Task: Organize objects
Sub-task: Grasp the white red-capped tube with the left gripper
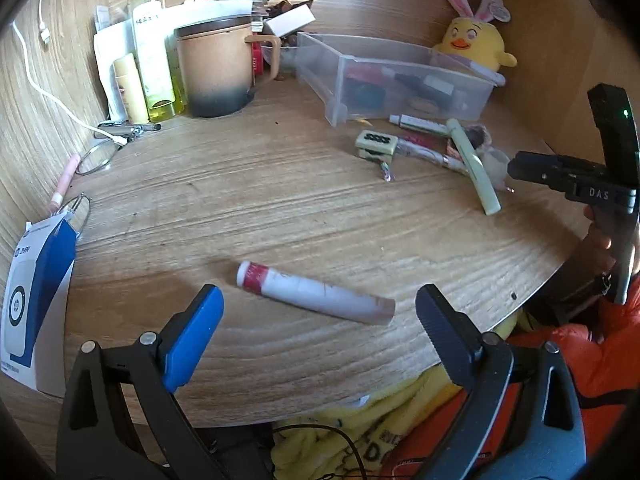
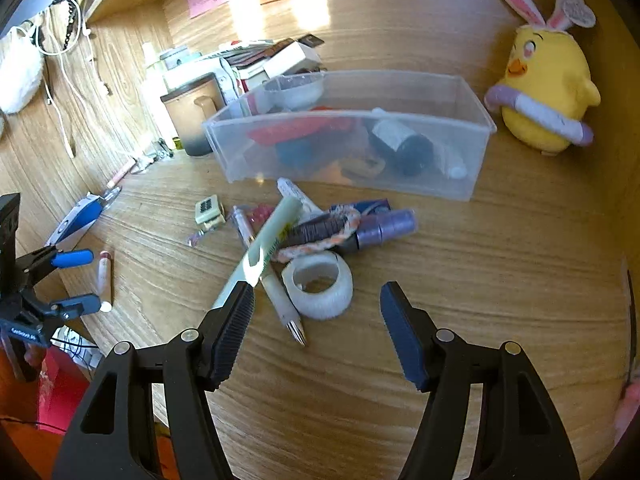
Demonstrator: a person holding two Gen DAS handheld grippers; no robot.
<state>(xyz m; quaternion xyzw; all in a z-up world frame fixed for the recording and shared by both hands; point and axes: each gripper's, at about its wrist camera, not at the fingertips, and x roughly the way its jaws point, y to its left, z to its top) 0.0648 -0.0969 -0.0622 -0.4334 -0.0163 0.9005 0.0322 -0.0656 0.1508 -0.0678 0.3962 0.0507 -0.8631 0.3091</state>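
A white tube with a red band [image 1: 316,294] lies on the wooden desk, between the spread fingers of my left gripper [image 1: 320,304], which is open and not touching it. In the right wrist view the same tube [image 2: 105,280] lies between the left gripper's [image 2: 94,280] fingers. My right gripper [image 2: 316,292] is open just short of a white tape roll [image 2: 320,284]. Behind the roll is a pile with a pale green pen [image 2: 264,248], a white pen [image 2: 280,300], a purple tube [image 2: 384,228] and a small green clip [image 2: 209,210]. A clear plastic bin [image 2: 472,152] behind it holds several items.
A yellow plush chick [image 2: 548,88] sits at the back right. A tan mug [image 1: 218,68], bottles [image 1: 150,48] and papers crowd the back left. A blue and white box [image 1: 32,300] and glasses [image 1: 98,156] lie at the left. The desk edge [image 1: 500,320] curves close on the right.
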